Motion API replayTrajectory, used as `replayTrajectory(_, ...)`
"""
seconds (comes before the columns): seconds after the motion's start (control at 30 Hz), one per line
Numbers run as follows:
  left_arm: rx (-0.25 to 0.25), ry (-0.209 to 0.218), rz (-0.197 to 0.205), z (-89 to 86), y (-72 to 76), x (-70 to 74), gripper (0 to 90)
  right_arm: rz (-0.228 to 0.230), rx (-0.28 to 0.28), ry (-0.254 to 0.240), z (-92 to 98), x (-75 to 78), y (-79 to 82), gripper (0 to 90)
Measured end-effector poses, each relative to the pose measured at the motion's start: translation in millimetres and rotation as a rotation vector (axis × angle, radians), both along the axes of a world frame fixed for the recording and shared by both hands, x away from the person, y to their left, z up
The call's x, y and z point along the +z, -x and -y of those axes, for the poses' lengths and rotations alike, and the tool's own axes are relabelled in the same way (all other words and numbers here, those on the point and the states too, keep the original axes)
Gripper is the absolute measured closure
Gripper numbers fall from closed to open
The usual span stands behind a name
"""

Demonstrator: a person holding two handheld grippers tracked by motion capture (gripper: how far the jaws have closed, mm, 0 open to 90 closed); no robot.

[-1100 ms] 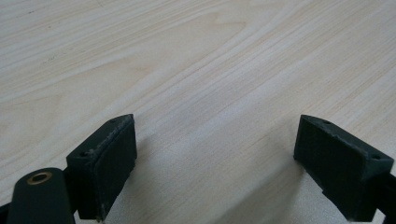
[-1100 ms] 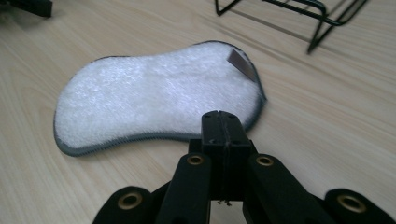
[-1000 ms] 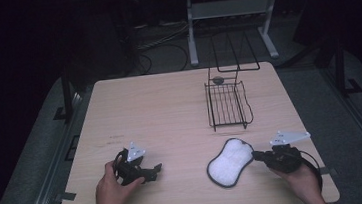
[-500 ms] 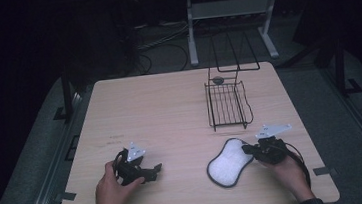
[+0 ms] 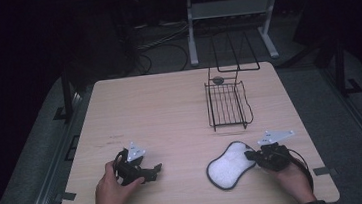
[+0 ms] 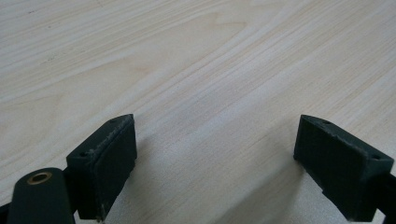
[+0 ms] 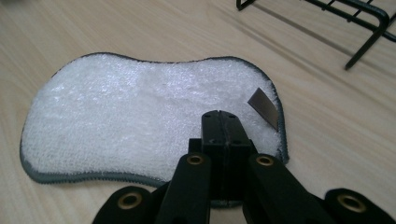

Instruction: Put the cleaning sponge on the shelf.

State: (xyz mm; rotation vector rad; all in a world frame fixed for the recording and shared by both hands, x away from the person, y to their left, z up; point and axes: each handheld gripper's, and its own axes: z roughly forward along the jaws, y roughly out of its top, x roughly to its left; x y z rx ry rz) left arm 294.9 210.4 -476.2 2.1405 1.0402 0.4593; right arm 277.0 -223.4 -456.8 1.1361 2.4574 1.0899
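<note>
A white peanut-shaped scrub pad (image 5: 229, 166) with a dark grey rim lies flat on the wooden table (image 5: 160, 114), near its front right. My right gripper (image 5: 251, 154) is at the pad's right end. In the right gripper view its jaws are pressed together, and the gripper (image 7: 222, 119) reaches over the pad (image 7: 140, 107) beside a small grey tag (image 7: 264, 107). Nothing shows between the jaws. My left gripper (image 5: 156, 169) rests at the front left, held by a hand. In its own view the left gripper (image 6: 215, 149) stands wide open over bare wood.
A black wire rack (image 5: 228, 105) stands on the table behind the pad, and its corner (image 7: 369, 18) appears in the right gripper view. A small dark round object (image 5: 218, 80) lies by the rack's far end. Beyond the table are a metal stand and cables on the floor.
My right gripper has moved left, from beside the pad to over its right end. The pad and the left gripper have stayed where they were.
</note>
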Motion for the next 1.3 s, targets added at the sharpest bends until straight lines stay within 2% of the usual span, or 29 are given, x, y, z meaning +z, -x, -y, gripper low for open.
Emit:
replayTrajectory(0.47, 0.000, 0.000, 0.000, 0.0, 0.0, 0.0, 12.4, -0.016, -0.015, -0.007, 5.9, 1.0, 36.4, 89.7)
replayTrajectory(0.63, 0.001, 0.000, 0.000, 0.0, 0.0, 0.0, 12.3, -0.013, -0.007, -0.008, 4.5, 3.9, 43.1, 89.3)
replayTrajectory(0.83, 0.001, 0.001, 0.001, 0.1, 0.0, 0.0, 12.4, 0.018, 0.043, -0.057, -9.8, 16.7, 36.6, 89.3)
replayTrajectory(1.03, 0.001, 0.001, 0.001, 0.1, 0.0, 0.0, 12.4, 0.034, 0.100, -0.061, -33.2, 21.7, 24.6, 89.4)
replayTrajectory(1.3, 0.000, -0.001, 0.000, 0.0, 0.0, 0.0, 12.3, 0.021, 0.165, -0.041, -60.9, 17.6, 13.1, 89.4)
